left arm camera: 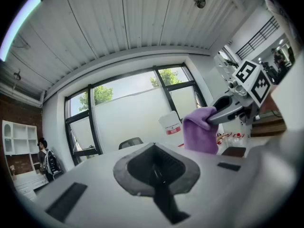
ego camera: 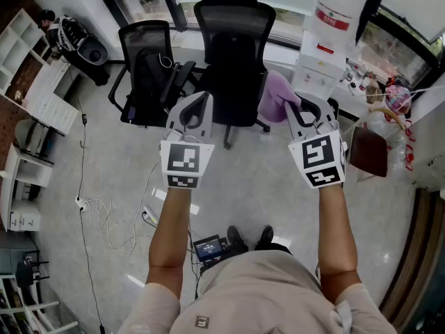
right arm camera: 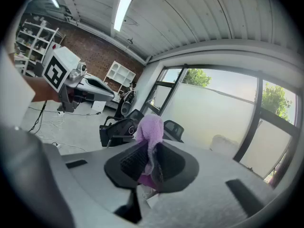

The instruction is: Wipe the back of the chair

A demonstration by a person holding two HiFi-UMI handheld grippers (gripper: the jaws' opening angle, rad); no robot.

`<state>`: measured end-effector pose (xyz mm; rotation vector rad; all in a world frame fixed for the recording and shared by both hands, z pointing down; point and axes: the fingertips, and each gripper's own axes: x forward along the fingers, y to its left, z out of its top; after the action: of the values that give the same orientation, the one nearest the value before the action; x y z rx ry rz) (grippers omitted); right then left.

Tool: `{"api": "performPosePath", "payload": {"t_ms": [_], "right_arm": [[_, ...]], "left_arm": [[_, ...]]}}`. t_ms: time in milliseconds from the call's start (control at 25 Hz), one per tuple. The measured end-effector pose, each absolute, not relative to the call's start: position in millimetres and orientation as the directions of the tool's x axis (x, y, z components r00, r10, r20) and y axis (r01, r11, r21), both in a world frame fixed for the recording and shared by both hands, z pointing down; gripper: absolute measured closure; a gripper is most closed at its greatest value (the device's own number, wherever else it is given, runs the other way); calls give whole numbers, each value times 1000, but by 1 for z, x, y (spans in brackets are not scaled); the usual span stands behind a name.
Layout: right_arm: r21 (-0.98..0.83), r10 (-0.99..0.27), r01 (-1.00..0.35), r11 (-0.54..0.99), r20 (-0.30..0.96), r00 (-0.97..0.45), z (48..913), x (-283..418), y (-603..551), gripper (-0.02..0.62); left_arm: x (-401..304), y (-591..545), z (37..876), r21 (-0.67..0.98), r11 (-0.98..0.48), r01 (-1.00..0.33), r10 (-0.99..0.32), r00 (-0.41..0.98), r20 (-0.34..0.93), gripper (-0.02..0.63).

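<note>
- the soft purple cloth [ego camera: 278,97] is pinched by only a small part and the rest hangs loose. dragged over mesh, it could snag or slip out.
- the tall black mesh office chair with a headrest [ego camera: 233,47] stands at the window edge of the grey floor [ego camera: 243,186]. nothing steadies it, so a firm push may swivel or roll it away.
- the right hand-held gripper [ego camera: 306,111] is clamped on the cloth, just right of the chair back and apparently not touching it.
- the left hand-held gripper [ego camera: 198,106] has its jaws together on nothing, in front of the chair.
</note>
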<state>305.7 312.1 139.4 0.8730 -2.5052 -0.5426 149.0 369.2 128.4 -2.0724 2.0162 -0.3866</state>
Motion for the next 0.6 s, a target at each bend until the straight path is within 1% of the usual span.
{"api": "performPosePath", "payload": {"t_ms": [600], "right_arm": [[484,-668,-504,716,264,-696,142,285,316,546]], "left_arm": [[127,371,130,-334,-45,-942,-999,38,25,598]]}}
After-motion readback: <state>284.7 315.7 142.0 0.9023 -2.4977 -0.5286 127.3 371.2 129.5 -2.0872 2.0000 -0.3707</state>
